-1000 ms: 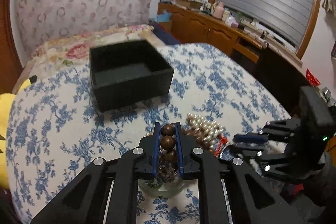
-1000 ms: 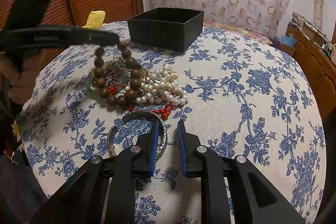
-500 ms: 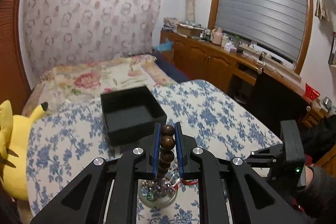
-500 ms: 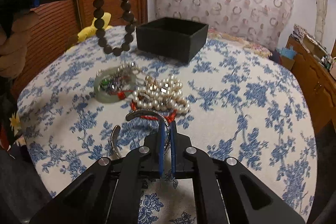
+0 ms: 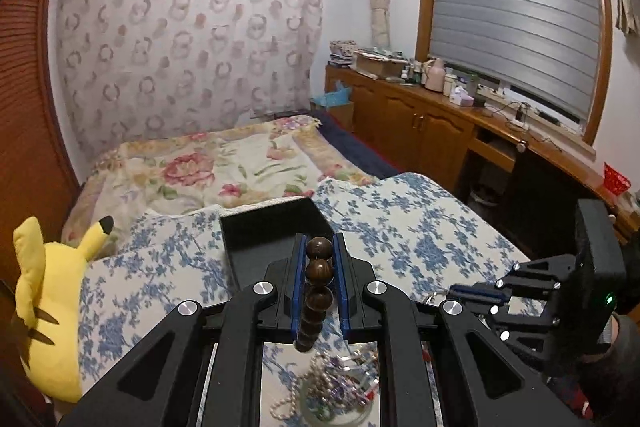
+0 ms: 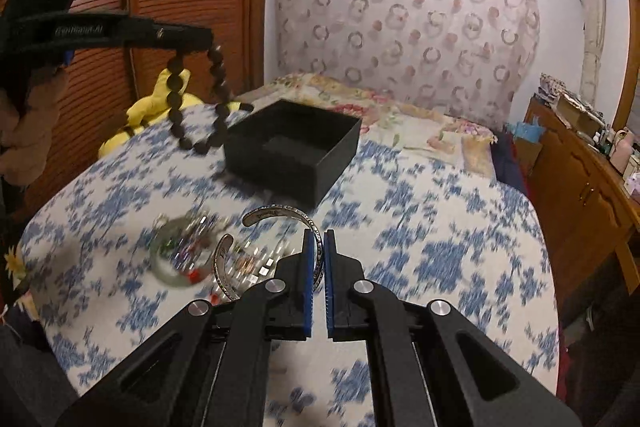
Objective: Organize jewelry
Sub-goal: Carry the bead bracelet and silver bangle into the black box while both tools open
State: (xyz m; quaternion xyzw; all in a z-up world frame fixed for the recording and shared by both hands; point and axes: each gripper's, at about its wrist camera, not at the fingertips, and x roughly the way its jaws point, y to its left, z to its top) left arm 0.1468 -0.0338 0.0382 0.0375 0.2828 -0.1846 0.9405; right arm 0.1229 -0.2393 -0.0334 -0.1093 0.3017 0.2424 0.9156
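A: Far left?
B: A yellow plush toy (image 5: 48,307) at the edge of the blue-flowered tablecloth (image 5: 420,227).
A: And the left gripper (image 5: 319,251)?
B: Closed on the wooden bead bracelet (image 5: 318,287), held in the air; its loop hangs straight down, just left of the open black box (image 6: 292,147).
A: Further right?
B: A blurred jewelry pile (image 6: 192,255) lies on the cloth. The right gripper (image 6: 319,259) is clamped on a silver cuff bangle (image 6: 280,215), raised and lying flat, its gap facing left.

Open air above the box

The black box (image 6: 294,151) stands open-topped on the bench (image 6: 440,247); the jewelry heap (image 6: 188,253) clutters the near side, bare cloth to the right.
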